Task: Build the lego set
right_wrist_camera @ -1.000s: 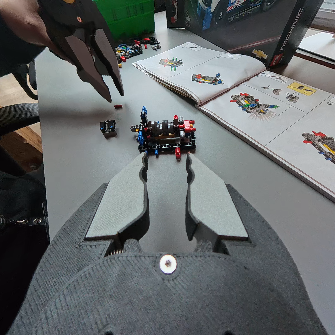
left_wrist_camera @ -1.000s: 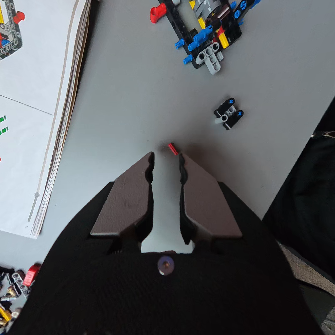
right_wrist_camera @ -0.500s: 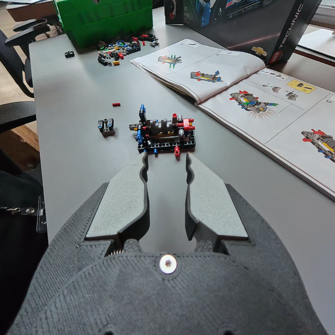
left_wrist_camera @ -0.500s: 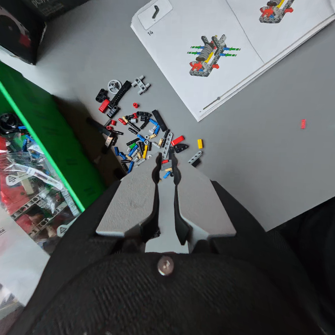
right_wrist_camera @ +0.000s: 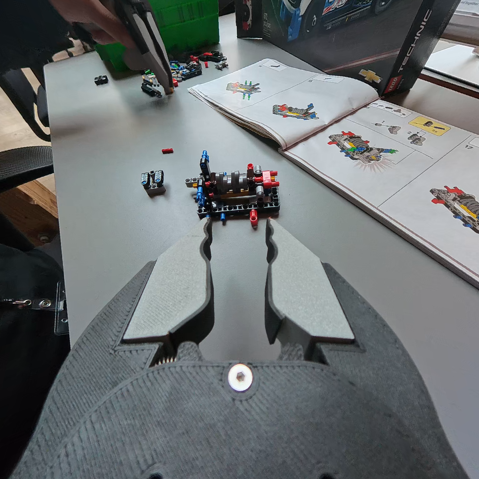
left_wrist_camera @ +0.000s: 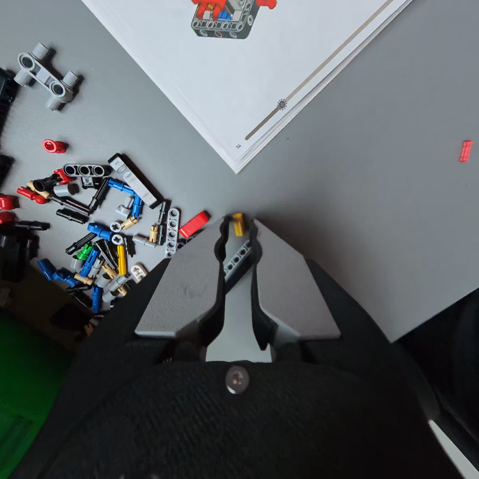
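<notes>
The partly built model (right_wrist_camera: 238,189), a black frame with grey, red and blue parts, stands mid-table. My right gripper (right_wrist_camera: 238,220) is open and empty, with its tips just short of the model's near edge. My left gripper (left_wrist_camera: 239,221) is low at the edge of the loose-parts pile (left_wrist_camera: 103,233). Its jaws stand narrowly open on either side of a small yellow piece (left_wrist_camera: 238,224) lying on the table. A grey beam (left_wrist_camera: 237,259) lies under its fingers. In the right wrist view the left gripper (right_wrist_camera: 168,89) points down at the pile (right_wrist_camera: 186,68).
The open instruction booklet (right_wrist_camera: 285,108) (left_wrist_camera: 233,77) lies to the right. A red pin (right_wrist_camera: 167,150) (left_wrist_camera: 466,151) and a small black-grey sub-assembly (right_wrist_camera: 153,181) lie left of the model. A green bin (right_wrist_camera: 186,28) and the set's box (right_wrist_camera: 337,31) stand at the back. A chair (right_wrist_camera: 26,160) is off the left edge. The gap from one gripper's tips to the other's is roughly 40 cm. From either gripper's tips it is about 20 cm to the red pin (left_wrist_camera: 466,151). Look for it in the right wrist view (right_wrist_camera: 166,149) too.
My left gripper left the red pin, swung to the parts pile and dropped close around the yellow piece. My right gripper has stayed open in front of the model.
</notes>
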Demonstrator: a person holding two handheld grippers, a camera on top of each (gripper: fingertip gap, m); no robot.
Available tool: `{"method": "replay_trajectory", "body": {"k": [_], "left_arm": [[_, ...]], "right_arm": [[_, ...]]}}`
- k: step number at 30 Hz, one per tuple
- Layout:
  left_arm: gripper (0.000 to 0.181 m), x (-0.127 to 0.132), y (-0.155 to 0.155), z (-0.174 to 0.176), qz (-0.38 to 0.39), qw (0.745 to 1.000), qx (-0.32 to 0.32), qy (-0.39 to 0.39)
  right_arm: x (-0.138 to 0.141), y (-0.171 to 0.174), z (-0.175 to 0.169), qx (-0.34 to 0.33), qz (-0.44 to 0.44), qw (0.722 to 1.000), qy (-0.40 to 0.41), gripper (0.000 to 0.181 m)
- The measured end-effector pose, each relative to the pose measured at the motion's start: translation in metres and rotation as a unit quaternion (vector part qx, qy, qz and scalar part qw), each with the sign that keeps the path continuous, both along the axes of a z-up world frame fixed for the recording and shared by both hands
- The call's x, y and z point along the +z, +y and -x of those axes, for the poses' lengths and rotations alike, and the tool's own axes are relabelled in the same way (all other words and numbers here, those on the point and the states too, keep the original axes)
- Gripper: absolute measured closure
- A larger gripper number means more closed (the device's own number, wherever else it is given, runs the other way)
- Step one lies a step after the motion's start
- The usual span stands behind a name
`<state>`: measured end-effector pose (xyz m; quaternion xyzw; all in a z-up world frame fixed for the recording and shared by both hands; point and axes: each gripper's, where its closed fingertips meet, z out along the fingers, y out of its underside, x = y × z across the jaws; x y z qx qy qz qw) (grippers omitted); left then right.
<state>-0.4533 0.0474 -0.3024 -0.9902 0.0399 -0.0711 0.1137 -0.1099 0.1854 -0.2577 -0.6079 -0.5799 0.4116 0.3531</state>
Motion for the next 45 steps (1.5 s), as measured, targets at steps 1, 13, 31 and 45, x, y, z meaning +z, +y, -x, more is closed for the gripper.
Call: {"method": "replay_trajectory", "body": {"k": [1,13,31,45], "left_arm": [[0.174,0.001,0.004,-0.002,-0.014,1.0,-0.001,-0.006],[0.176,0.0,0.002,-0.015,-0.014,1.0,-0.015,-0.01],[0.176,0.02,0.014,-0.112,-0.051,0.99,-0.117,-0.062],[0.176,0.001,0.003,-0.209,-0.051,0.97,-0.235,-0.047]], "right_arm": [[0.0,0.0,0.0,0.001,0.0,1.0,0.0,0.143],[-0.001,0.0,0.0,0.0,-0.001,1.0,-0.003,0.144],[-0.001,-0.001,0.0,0.001,-0.002,1.0,-0.004,0.144],[-0.001,-0.002,0.001,0.003,-0.008,1.0,-0.004,0.144]]}}
